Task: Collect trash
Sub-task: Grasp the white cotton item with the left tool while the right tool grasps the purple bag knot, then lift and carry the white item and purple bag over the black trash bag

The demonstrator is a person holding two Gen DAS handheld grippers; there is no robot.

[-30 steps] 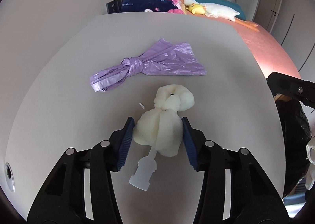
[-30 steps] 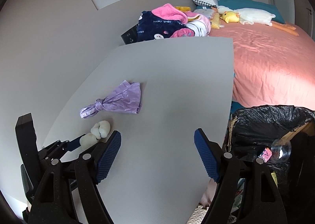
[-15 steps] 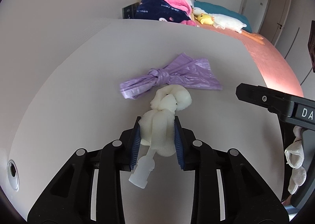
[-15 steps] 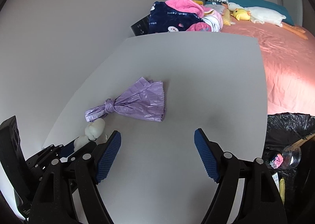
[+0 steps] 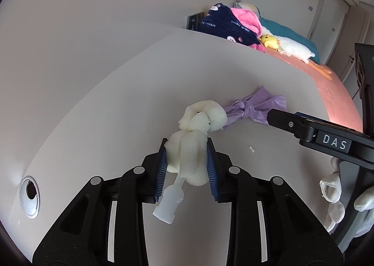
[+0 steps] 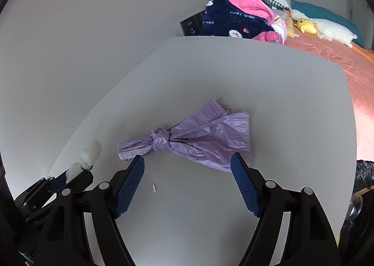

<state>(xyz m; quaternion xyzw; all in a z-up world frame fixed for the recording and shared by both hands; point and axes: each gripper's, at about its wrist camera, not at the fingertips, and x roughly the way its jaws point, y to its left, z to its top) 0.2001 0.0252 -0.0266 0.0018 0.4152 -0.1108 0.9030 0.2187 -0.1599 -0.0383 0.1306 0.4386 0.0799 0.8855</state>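
Note:
My left gripper point(image 5: 186, 151) is shut on a cream foam wad point(image 5: 189, 151) with a clear plastic nozzle point(image 5: 169, 205) hanging from it, held above the white table point(image 5: 116, 114). The wad also shows at the lower left of the right wrist view point(image 6: 90, 152). A knotted purple plastic bag point(image 6: 194, 139) lies flat on the table, its tail just ahead of my right gripper point(image 6: 187, 170), which is open and empty above the table with the bag's near edge between its fingers. In the left wrist view the bag point(image 5: 252, 108) lies behind the wad.
A tiny white scrap point(image 6: 154, 187) lies on the table near the right gripper. A black-lined bin point(image 6: 364, 172) stands off the table's right edge. A pink bed point(image 6: 339, 60) with clothes and plush toys lies beyond. A cable hole point(image 5: 29, 195) sits at the table's left.
The left gripper closed on the foam wad and lifted it off the table. The right gripper moved forward and left to the purple bag, staying open.

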